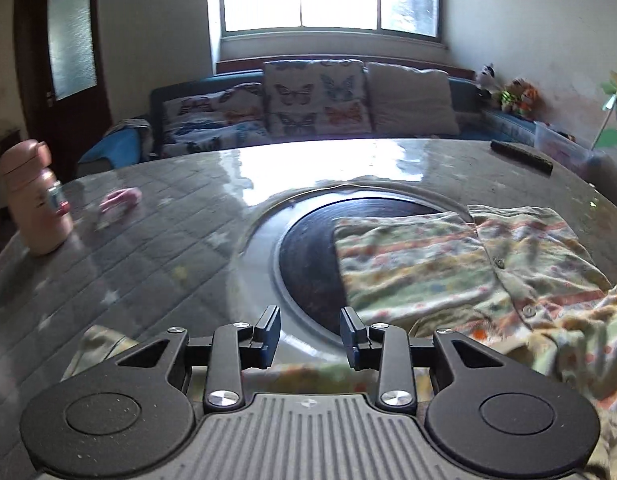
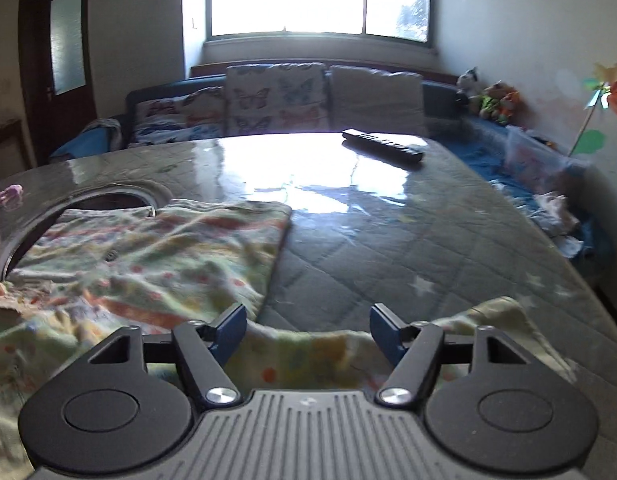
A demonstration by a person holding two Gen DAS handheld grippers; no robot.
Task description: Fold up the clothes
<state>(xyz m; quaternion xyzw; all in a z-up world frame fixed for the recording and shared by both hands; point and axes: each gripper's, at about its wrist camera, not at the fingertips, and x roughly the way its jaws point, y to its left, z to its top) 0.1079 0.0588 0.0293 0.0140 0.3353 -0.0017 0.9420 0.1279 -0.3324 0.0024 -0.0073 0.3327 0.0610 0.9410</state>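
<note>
Both grippers, the left gripper [image 1: 310, 336] and right gripper [image 2: 306, 334], hang wide open and empty over the striped shirt's [image 1: 448, 268] near hem on the table [image 1: 148, 248], seemingly poised to pinch it for a fold.

We see a small buttoned garment [image 1: 468, 268] in pale green, yellow and orange stripes, lying partly folded on the table. Its far-left part overlaps the dark round inset; its near edge lies rumpled, with buttons showing down the front.
</note>
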